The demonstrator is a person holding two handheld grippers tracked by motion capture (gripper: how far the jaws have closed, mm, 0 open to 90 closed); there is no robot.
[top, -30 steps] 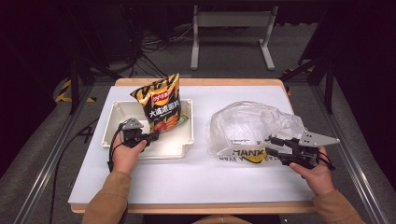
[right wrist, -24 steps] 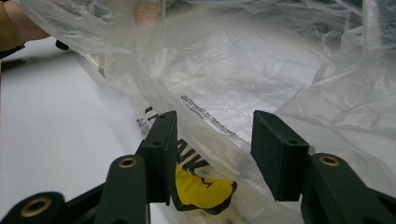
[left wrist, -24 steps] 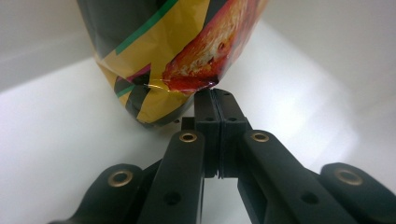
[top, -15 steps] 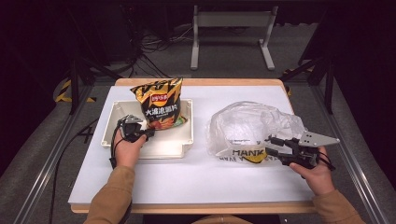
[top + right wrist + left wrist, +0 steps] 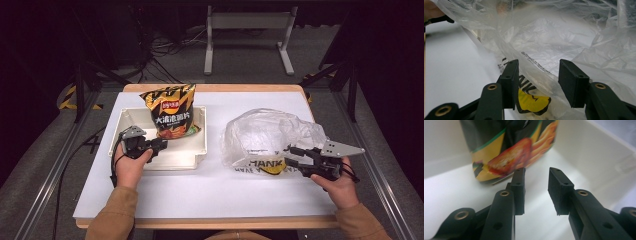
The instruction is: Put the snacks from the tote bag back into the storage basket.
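A black and orange chip bag [image 5: 170, 111] [image 5: 506, 152] stands upright at the back of a white tray [image 5: 176, 156] [image 5: 599, 152]. My left gripper [image 5: 159, 145] [image 5: 536, 171] is inside the tray, just in front of the bag's lower corner. Its jaws are open and hold nothing. A crumpled clear plastic bag [image 5: 270, 135] [image 5: 549, 37] with black lettering and a yellow mark lies on the table's right half. My right gripper [image 5: 291, 156] [image 5: 539, 62] is open at the plastic bag's near edge, and the thin film lies between the parted jaws.
The white table top [image 5: 200, 192] has free room in front of the tray and the plastic bag. Dark floor, cables and a metal stand [image 5: 247, 30] lie beyond the table's far edge.
The chip bag has gone from leaning to standing upright in the tray. My left gripper has drawn back a little from it. The right gripper has hardly moved.
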